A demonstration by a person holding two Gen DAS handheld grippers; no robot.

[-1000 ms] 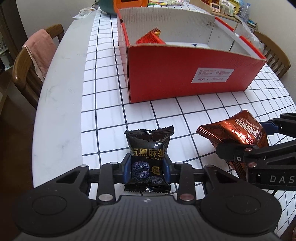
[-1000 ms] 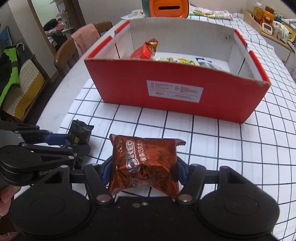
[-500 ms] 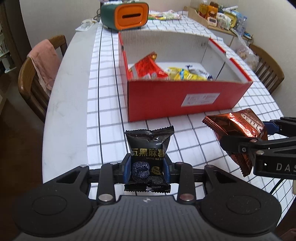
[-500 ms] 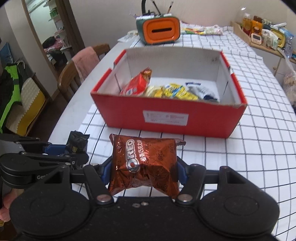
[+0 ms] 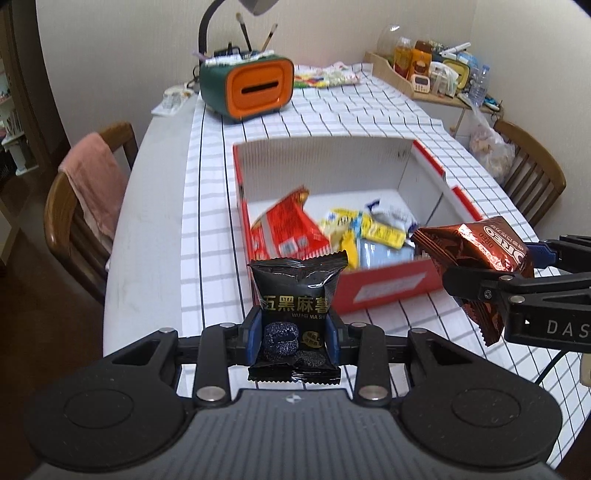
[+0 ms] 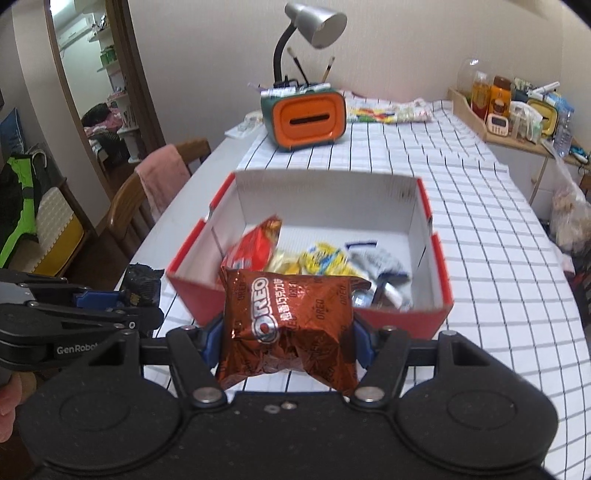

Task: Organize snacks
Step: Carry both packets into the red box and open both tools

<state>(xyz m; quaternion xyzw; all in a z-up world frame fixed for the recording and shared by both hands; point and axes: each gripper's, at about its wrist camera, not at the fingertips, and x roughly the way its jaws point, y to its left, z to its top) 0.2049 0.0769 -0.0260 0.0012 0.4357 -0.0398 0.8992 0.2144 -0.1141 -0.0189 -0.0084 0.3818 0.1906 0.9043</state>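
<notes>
Left wrist view shows our left gripper (image 5: 293, 338) clamped on a black snack packet (image 5: 297, 295), our right gripper (image 6: 288, 341) squeezing an Oreo packet (image 6: 291, 325) — both held short of the red box (image 6: 391, 323). Several snacks already lie inside; these two remain.

- Plain cream walls (image 6: 424, 44).
- Wooden chair draped with a pink towel (image 6: 162, 181) beside a table under white grid-patterned cloth (image 6: 480, 221).
- Grey gooseneck desk lamp (image 6: 314, 22).
</notes>
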